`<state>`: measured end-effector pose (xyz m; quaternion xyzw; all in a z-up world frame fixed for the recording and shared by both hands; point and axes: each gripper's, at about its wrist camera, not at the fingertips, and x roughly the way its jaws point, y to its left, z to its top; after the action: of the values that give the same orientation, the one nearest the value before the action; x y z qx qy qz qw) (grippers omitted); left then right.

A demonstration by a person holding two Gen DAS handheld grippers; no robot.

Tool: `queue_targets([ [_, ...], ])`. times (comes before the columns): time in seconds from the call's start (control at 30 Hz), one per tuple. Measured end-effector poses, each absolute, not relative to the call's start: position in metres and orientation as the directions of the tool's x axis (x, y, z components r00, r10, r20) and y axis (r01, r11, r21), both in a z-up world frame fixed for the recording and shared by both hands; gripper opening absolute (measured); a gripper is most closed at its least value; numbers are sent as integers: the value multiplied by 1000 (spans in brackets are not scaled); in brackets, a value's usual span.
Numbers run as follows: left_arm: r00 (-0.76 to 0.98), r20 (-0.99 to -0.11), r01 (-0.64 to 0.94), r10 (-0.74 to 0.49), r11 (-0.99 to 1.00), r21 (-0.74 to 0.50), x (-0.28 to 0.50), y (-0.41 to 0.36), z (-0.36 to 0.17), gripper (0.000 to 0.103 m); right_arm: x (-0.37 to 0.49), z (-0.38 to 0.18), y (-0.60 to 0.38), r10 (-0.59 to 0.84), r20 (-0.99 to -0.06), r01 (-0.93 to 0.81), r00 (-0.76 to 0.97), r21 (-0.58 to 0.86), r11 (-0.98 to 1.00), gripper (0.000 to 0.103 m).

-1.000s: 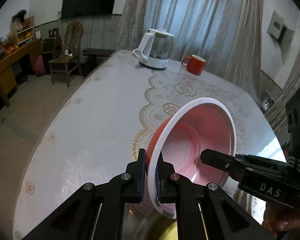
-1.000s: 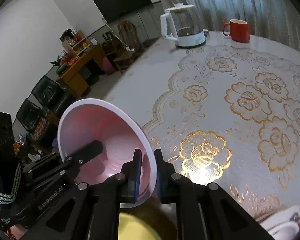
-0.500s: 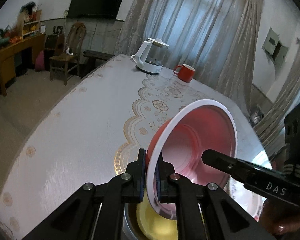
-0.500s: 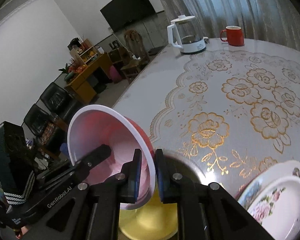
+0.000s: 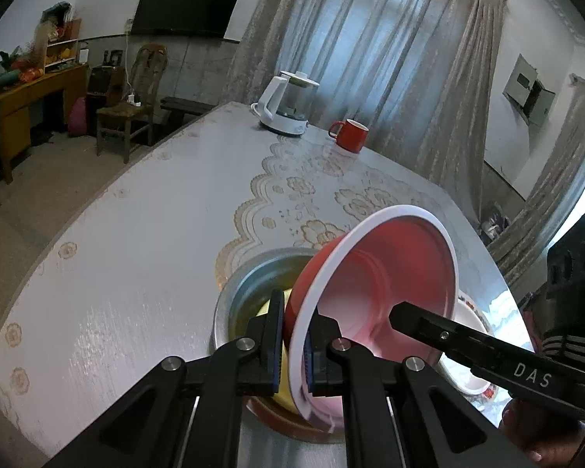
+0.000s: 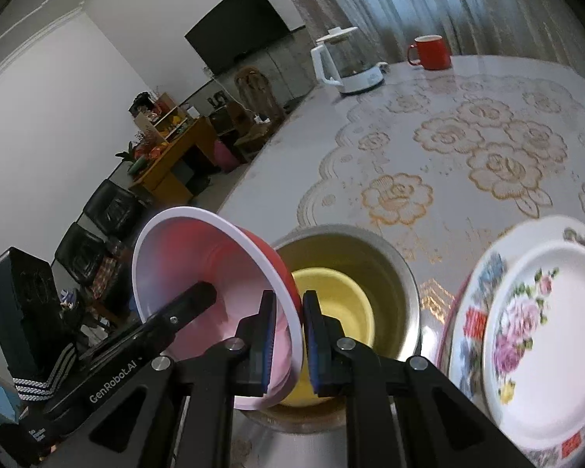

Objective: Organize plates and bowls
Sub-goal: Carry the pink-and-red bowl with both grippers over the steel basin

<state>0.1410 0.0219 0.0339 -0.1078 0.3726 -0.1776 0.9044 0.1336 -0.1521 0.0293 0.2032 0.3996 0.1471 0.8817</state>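
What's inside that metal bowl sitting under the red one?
A yellow bowl sits nested inside the metal bowl. The red bowl, tilted and held above by both hand-held grippers, covers the near left part, so anything under there stays hidden.

At the far end of your worktop (image 5: 136,257) stands a white electric kettle (image 5: 284,105) with a glass body, and just beside it, toward the far right corner, a red mug (image 5: 351,135). Beyond the worktop's left edge you see a wooden chair (image 5: 130,107), a wooden desk (image 5: 31,93) piled with clutter, a dark television (image 5: 187,6) on the wall, and curtains (image 5: 378,39) behind the far edge.
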Motion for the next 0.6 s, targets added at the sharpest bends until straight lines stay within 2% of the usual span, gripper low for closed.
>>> queue_targets([
  [0.5, 678, -639, 234, -363, 931, -280, 124, 17, 29, 8, 113, 20, -154, 421, -656, -79, 626, 484, 872, 15],
  [0.6, 674, -645, 234, -360, 932, -275, 122, 16, 27, 8, 110, 16, -153, 429, -658, -74, 619, 495, 866, 18],
])
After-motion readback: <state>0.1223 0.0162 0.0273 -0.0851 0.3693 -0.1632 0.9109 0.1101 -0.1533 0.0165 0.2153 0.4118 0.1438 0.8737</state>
